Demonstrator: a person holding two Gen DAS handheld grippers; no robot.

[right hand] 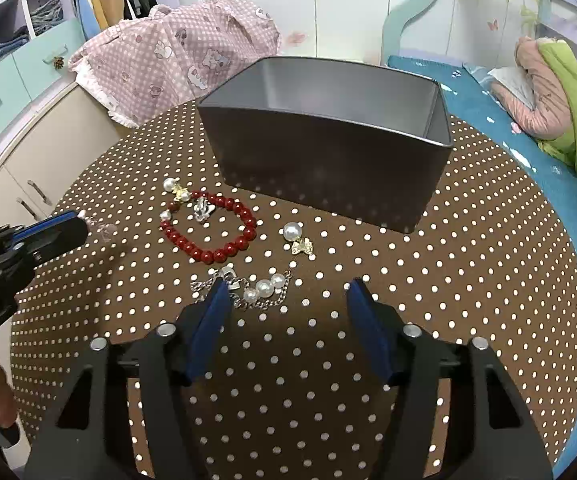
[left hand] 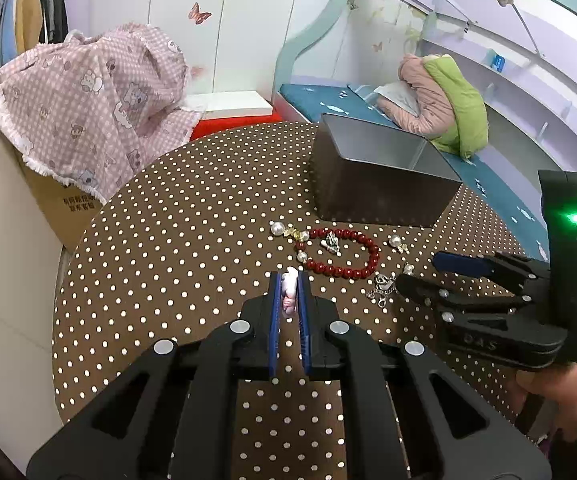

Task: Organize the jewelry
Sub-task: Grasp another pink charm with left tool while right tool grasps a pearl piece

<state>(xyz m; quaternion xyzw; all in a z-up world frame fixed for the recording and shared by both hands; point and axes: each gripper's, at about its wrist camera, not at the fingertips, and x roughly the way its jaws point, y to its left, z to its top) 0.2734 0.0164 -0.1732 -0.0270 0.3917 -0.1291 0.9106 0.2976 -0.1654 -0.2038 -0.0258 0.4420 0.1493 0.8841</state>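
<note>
Left tool [left hand: 290, 280] pinches a pale trinket [left hand: 289, 294]; right tool [right hand: 284, 286] gapes over polka-dot tablecloth [right hand: 468, 280], bed [right hand: 528, 128] behind.

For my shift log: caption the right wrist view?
Open right claw above pearl chain bracelet, near red bead bracelet and tin.

On the dotted bench [right hand: 468, 280] stood one grey tin box [right hand: 328, 164]. Near the frame's centre lay one red bead bracelet [right hand: 212, 254], one silver chain with pearls [right hand: 264, 289], two pearl earrings with gold bows [right hand: 298, 240] [right hand: 176, 190] and one small silver charm [right hand: 201, 210].
</note>
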